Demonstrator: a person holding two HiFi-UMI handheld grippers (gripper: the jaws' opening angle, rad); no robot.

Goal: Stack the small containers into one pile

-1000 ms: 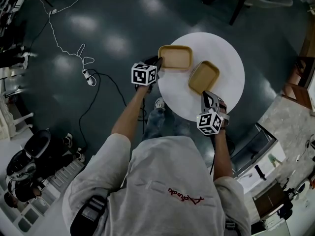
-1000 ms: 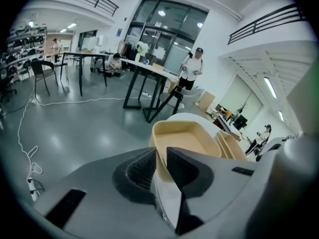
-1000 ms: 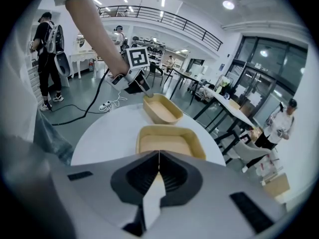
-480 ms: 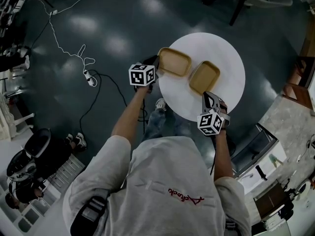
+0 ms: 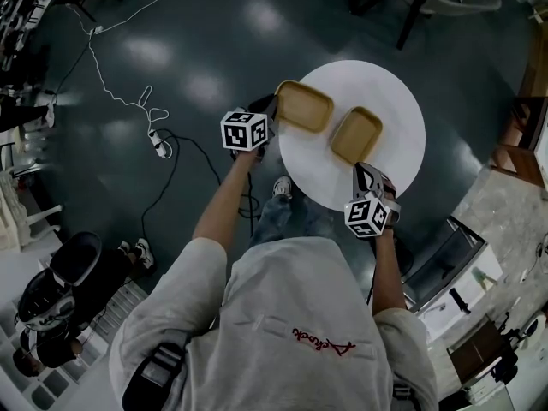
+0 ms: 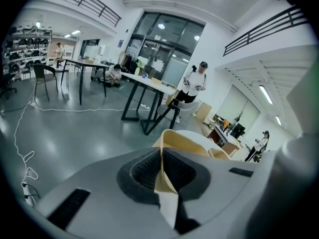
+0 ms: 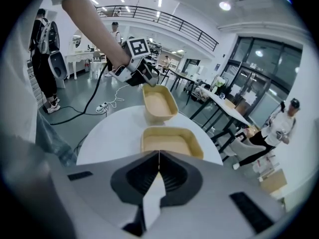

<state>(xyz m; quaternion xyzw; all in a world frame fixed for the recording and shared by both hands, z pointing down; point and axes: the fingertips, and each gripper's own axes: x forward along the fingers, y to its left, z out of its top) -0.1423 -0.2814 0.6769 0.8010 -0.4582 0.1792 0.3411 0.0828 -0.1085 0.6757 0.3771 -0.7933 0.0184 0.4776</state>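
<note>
Starting with the head view: the landmark is the round white table (image 5: 381,80) on the dark glossy floor (image 5: 197,41). There are two shallow, tan, rounded-rectangle plastic containers.
- The edge container (image 5: 305,107) is at the table's left rim, overhanging it a bit and tilted.
- The centre container (image 5: 357,135) lies flat near the table's middle, apart from the edge one.
- The left gripper (image 5: 273,107) is at the table's left rim, with its tips on the edge container's outer short side.
- The right gripper (image 5: 360,171) is at the table's near rim, with its tips just short of the centre container's near side.

Left gripper view:
- The jaws have just been closing and are clamped on the edge container (image 6: 185,142). Its thin rim wall runs straight between the pads (image 6: 144,168).
- The rest of that container sticks out beyond the tips, over the table (image 6: 192,133).
- The centre container (image 6: 219,152) peeks out past it on the right.

Right gripper view:
- The jaws are together, pads meeting in one line with nothing between them.
- The centre container (image 7: 172,142) is flat on the table (image 7: 109,133), directly beyond the tips. I can't tell if the tips touch its near rim.
- Further across the table, the edge container (image 7: 158,103) hangs tilted from the left gripper (image 7: 149,82), its gripped end raised off the table top. I can't tell whether its far end touches the table.
</note>
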